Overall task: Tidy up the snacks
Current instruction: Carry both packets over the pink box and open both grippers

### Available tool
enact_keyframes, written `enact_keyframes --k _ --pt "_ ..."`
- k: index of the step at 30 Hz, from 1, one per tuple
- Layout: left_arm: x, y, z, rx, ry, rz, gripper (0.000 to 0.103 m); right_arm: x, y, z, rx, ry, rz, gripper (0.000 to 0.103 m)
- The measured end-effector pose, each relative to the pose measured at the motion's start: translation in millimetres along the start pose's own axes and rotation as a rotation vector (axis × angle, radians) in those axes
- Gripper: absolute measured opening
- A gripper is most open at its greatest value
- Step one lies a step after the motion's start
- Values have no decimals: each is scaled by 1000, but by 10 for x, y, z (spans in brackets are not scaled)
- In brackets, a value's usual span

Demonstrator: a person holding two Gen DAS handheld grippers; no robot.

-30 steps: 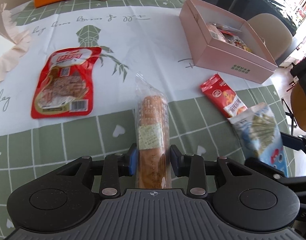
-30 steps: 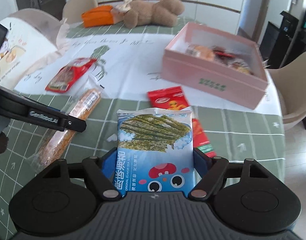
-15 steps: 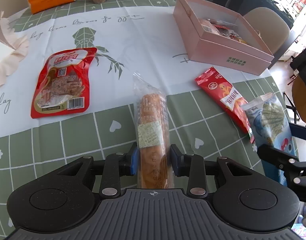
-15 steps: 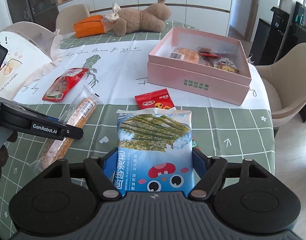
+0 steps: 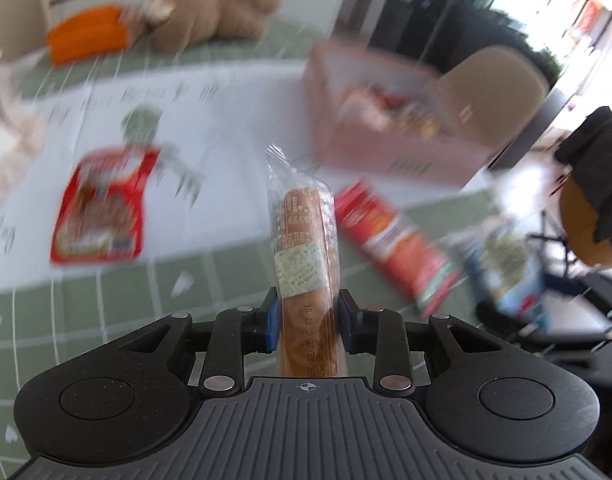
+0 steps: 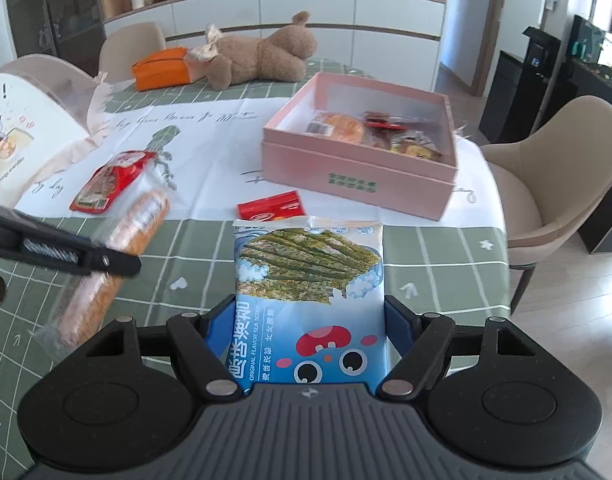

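Above the green-checked worktop (image 6: 445, 248) my left tongs (image 5: 307, 314) clench the biscuit sleeve (image 5: 306, 240) and my right tongs (image 6: 309, 336) grip the seaweed packet (image 6: 307, 280), so I carry both level toward the pink box (image 6: 357, 176) and release only once each is over its open top.

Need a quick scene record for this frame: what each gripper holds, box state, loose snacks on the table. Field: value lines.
left gripper: shut on clear-wrapped sausage stick
right gripper: shut on blue seaweed snack bag
pink box: open, several snacks already inside
loose on table: large red packet, small red packet in front of the box
far end: teddy bear, orange pouch
left view: motion-blurred
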State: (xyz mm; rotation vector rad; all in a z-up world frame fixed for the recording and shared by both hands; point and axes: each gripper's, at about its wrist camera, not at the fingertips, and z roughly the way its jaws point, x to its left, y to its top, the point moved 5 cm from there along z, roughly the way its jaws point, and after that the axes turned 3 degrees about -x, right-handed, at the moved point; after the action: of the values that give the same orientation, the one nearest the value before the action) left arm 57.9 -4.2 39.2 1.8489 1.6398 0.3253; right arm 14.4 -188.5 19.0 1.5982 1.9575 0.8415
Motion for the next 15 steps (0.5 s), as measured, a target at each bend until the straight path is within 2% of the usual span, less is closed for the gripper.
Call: enact_keyframes --k 4,8,11,13,15 --pt "-283 422 -309 -125 -79 17 33 -154 8 -133 -28 -28 16 76" --pt "-535 1038 -567 -262 -126 33 33 -318 28 -290 -66 -58 30 76" --pt "-769 1595 -600 -350 -143 54 34 -425 74 -400 -96 -80 53 76" --pt "-872 1954 -450 -350 -179 27 34 -477 119 -472 -122 -94 60 76" --pt "-881 2204 -222 -279 -208 -26 38 -532 174 -534 -147 -114 60 76"
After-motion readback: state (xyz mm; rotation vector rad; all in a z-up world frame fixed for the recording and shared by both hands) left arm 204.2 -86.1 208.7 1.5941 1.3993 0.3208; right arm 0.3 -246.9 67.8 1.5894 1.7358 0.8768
